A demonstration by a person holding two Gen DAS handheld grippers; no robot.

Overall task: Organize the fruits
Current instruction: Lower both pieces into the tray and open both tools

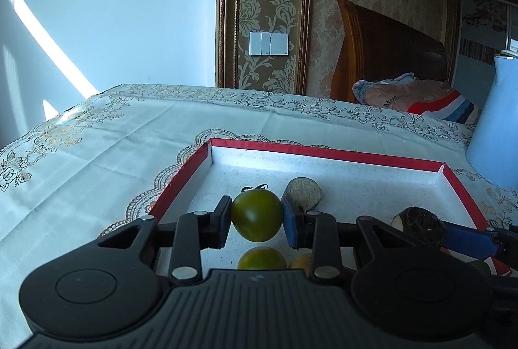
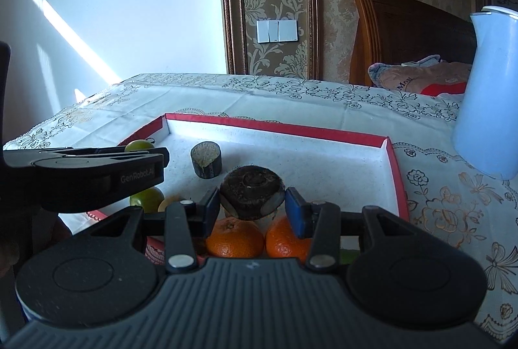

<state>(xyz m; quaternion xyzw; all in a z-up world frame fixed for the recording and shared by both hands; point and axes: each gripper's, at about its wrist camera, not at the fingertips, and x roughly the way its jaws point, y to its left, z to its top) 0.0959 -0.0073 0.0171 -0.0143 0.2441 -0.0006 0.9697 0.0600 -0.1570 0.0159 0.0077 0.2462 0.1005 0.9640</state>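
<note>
Fruit transport was the step in hand, judged from both wrist views: each gripper held one item above the red-rimmed tray [image 1: 323,152]. Left gripper [image 1: 256,217] was clamped on a green round fruit [image 1: 256,215], pads pressing its two sides, fruit clear of the tray floor. Right gripper [image 2: 253,207] was clamped on a dark brown stubby piece [image 2: 252,191] with a flat, rough top; what it is could not be told. It hung just above two oranges [image 2: 234,237] lying side by side at the near edge of the tray. In the right wrist view the left gripper [image 2: 163,158] showed side-on at the left, with a green fruit peeking above it. Resting on the white tray floor: a short dark cylinder with a pale cut face [image 2: 206,160], standing upright near the middle. A second green fruit [image 1: 262,258] and a small yellowish one [image 1: 302,263] showed beneath the left jaws; whether they lay in the tray or in front of it could not be told. A pale blue jug [image 2: 485,96] stood on the embroidered tablecloth [image 1: 113,135], just beside the tray's right wall. Judgement: sorting was part-way, with much of the tray floor still bare. Next move calls for carrying each item to a free patch, probably near its likes, lowering until it rests, then opening the jaws. The round green fruit may roll on release; the dark piece should be set on a flat face.
</note>
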